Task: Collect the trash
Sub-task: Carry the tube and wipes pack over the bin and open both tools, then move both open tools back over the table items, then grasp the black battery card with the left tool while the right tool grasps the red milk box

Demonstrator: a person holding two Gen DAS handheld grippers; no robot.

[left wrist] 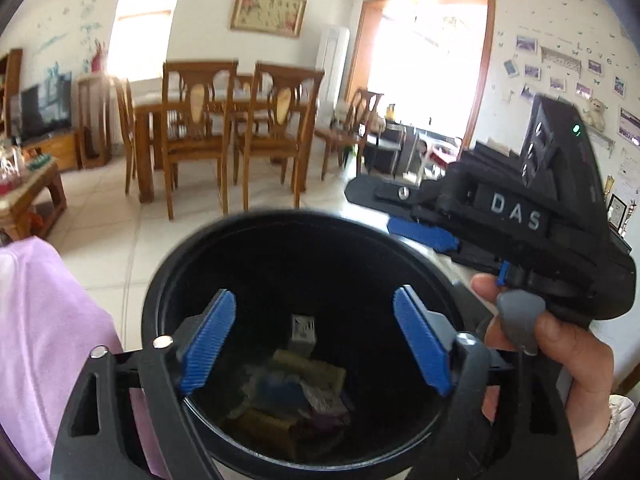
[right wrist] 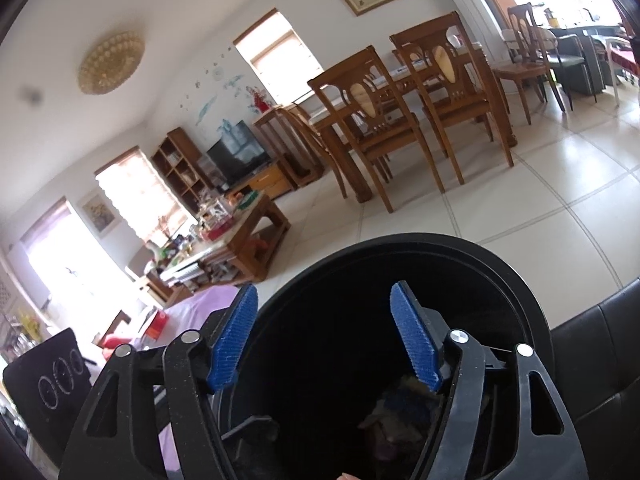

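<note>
Trash (left wrist: pixel 296 384) lies at the bottom of the black bin (left wrist: pixel 168 280), a dim heap of wrappers with a small grey box on top, labels unreadable. Left gripper (left wrist: pixel 314 344) hangs over the bin mouth, blue pads spread wide, nothing between them. Right gripper (right wrist: pixel 326 340) likewise gapes empty above the bin; from there the trash is mostly lost in shadow behind its finger. Purple cloth (left wrist: pixel 48 340) is cut off at the left edge.

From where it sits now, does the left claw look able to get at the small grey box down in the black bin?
Probably yes. The left claw is open over the bin mouth, and the grey box lies uncovered on top of the wrappers, nothing between them. The bin looks deep, though.
</note>
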